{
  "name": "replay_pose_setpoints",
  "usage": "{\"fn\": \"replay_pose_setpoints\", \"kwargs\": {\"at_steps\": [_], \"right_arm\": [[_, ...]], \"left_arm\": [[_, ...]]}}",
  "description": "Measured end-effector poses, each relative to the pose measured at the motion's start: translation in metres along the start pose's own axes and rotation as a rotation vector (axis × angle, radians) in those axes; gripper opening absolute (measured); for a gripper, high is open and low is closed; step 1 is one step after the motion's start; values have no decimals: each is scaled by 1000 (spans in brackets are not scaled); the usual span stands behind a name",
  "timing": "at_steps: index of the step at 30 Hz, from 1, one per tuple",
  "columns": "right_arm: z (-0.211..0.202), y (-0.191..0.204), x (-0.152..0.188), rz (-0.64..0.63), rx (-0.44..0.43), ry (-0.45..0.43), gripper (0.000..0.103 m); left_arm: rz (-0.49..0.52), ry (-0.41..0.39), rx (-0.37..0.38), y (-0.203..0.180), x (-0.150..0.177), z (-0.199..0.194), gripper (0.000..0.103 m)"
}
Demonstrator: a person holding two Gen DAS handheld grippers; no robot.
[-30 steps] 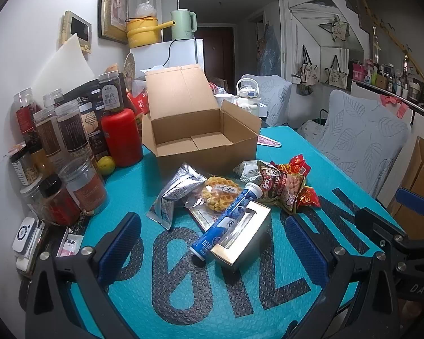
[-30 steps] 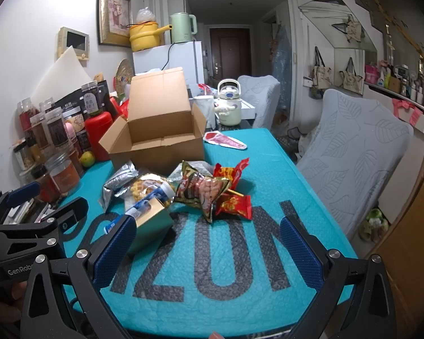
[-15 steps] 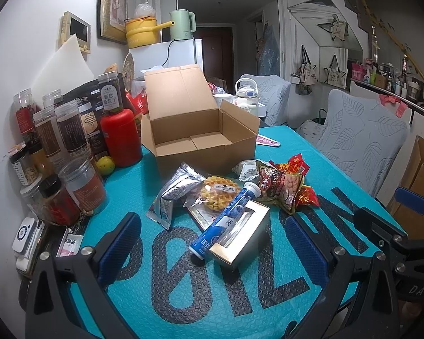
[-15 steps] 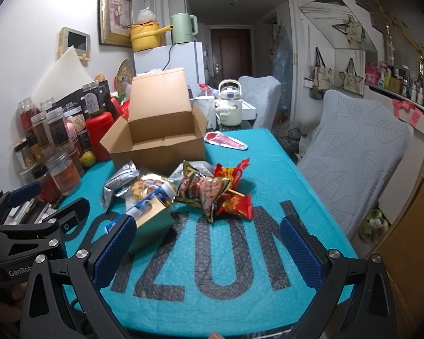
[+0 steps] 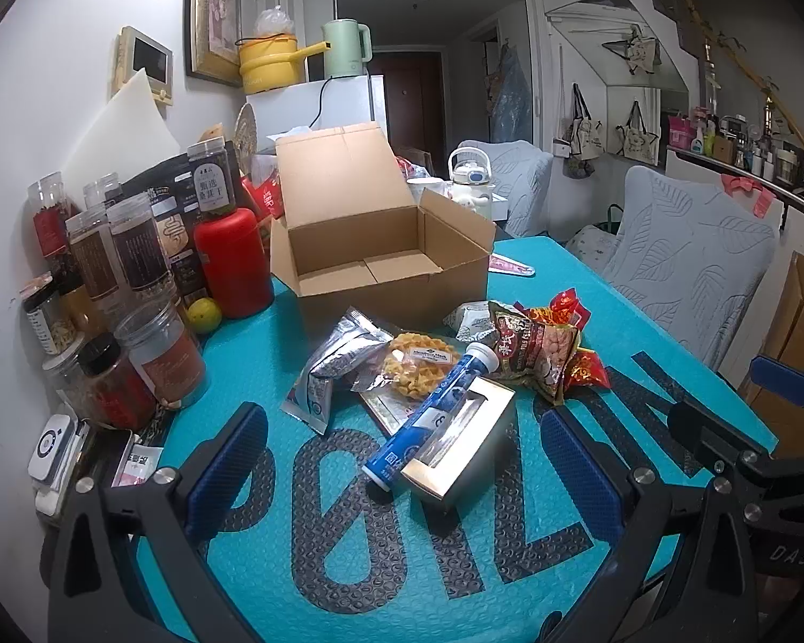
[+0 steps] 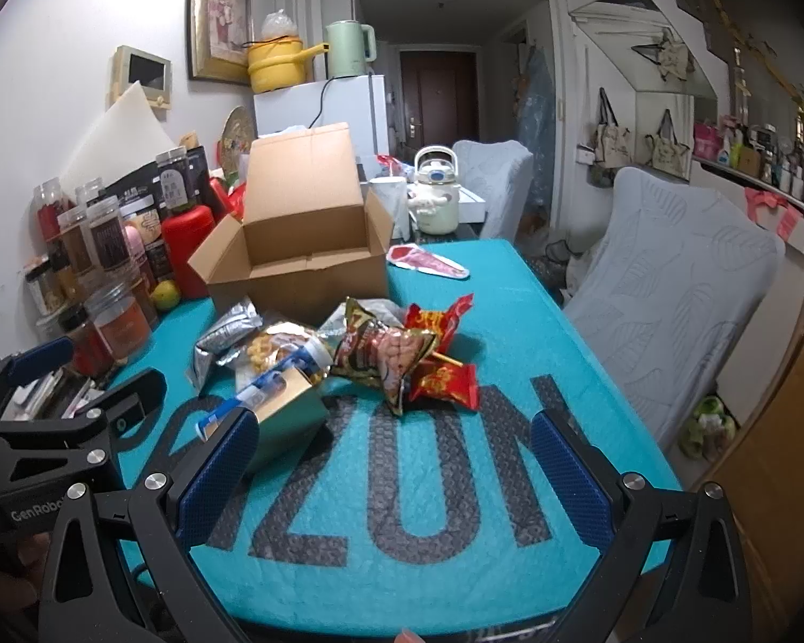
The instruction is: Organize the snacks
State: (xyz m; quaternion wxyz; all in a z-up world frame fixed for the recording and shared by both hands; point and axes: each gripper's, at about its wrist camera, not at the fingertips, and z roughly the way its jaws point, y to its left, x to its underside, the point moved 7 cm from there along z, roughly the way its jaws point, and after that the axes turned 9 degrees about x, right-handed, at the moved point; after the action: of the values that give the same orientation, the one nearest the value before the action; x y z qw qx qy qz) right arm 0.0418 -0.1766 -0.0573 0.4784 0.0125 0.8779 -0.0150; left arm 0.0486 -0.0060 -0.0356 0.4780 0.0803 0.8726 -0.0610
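Now, both my tools hover low over the teal mat [image 5: 455,562], nothing gripped. Left gripper [image 5: 402,461]: pads spread wide, empty, aimed at the near end of the snack pile. Right gripper [image 6: 396,471]: likewise spread and empty, w/ bare mat between the pads.

Pile sits mid-table, just in front of the open cardboard box [image 5: 380,246], which looks empty inside; likely the destination.

Handling notes, by item (judgement only):
- Blue tube [image 5: 429,412]: rigid, round, prob. light; lies tilted across the windowed box [image 5: 466,445], touching it. Smooth wall may roll or slip, so I'd pinch across mid-length, not the cap end.
- Windowed box: stiff card w/ clear panel; grip the solid side walls, since the window could dent.
- Silver pouch [image 5: 337,369]: soft foil, crumpled, slippery; best taken by a sealed edge.
- Waffle pack [image 5: 418,364]: thin film over brittle contents; light pinch at the film margin, not over the waffle.
- Peanut bag [image 6: 386,353]: puffy, soft, prob. light; lies over the red packets [image 6: 445,375]. Take a crimped end seam; a squeeze on the belly could crush contents or pop it.

Jars [image 5: 134,278] and red bottle [image 5: 233,262] stand at the wall side, apart from the pile; not to be bumped.

Nearest to my left tool: tube and windowed box. Tube rests on top, so it goes first.
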Motion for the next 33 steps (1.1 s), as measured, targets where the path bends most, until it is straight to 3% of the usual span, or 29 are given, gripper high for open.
{"fn": "replay_pose_setpoints", "kwargs": {"at_steps": [11,27,30,33], "right_arm": [[18,1,6,-11,-19,38,103],[84,1,30,21,-103,170,103],[96,-2,34,12,-91,192,103],[103,-3,36,9,-94,207,103]], "left_arm": [[7,13,24,3,0,13,103],[-40,160,127,13,27,80,103],[-33,186,146,10,32,91,96],[-27,220,171,5,37,99,79]]}}
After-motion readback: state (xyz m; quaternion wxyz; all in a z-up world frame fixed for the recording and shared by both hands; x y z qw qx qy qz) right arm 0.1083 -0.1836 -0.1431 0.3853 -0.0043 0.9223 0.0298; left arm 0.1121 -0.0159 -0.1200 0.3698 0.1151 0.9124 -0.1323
